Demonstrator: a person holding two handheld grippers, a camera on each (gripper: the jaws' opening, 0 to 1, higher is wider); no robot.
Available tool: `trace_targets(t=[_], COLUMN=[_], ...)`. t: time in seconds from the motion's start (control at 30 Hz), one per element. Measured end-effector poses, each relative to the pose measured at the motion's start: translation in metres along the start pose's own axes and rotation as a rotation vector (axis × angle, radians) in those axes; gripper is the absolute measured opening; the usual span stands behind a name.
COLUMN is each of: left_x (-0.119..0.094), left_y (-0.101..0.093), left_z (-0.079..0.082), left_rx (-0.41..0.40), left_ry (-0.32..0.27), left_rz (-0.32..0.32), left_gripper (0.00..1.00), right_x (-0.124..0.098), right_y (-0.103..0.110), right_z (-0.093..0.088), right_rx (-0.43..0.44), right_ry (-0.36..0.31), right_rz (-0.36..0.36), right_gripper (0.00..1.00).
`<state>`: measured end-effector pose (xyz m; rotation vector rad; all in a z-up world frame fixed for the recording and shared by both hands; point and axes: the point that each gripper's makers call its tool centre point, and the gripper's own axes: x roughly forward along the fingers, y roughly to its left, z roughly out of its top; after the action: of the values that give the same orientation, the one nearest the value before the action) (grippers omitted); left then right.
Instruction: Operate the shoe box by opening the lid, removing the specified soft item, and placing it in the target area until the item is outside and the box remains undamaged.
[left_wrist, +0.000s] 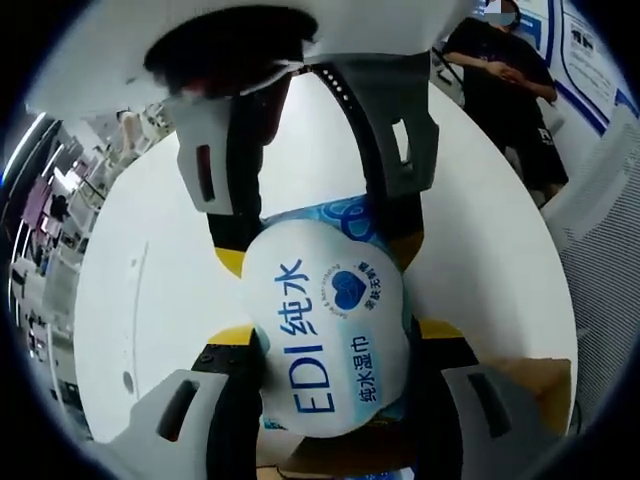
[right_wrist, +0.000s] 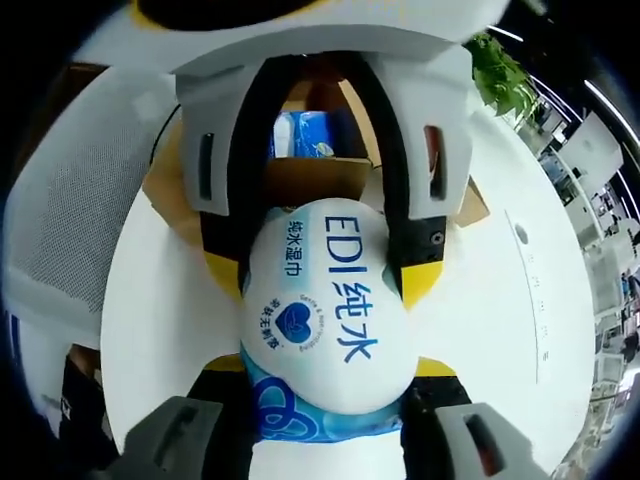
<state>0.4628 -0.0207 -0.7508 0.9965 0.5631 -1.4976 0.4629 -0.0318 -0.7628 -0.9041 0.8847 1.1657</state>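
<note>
A round white table (left_wrist: 150, 300) fills the middle; a leafy plant (right_wrist: 497, 62) and what may be desks (right_wrist: 610, 260) stand beyond.

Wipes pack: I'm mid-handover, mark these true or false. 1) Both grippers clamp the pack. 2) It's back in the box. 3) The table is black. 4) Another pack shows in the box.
1) True: the left gripper and right gripper both clamp the wipes pack.
2) False: it is held above the white table, outside the cardboard box.
3) False: it is white.
4) True: a second blue pack lies inside.
</note>
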Motion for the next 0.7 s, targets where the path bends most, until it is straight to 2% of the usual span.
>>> trace_targets(t=[0.7], left_x=[0.0073], left_y=[-0.0011], left_z=[-0.0025], left_rx=[0.014], left_ry=[0.009], left_rz=[-0.011], left_gripper=[0.57], right_x=[0.0043], right_y=[0.0], right_z=[-0.0056], right_rx=[0.035], right_ry=[-0.001], right_rz=[-0.004], right_gripper=[0.52])
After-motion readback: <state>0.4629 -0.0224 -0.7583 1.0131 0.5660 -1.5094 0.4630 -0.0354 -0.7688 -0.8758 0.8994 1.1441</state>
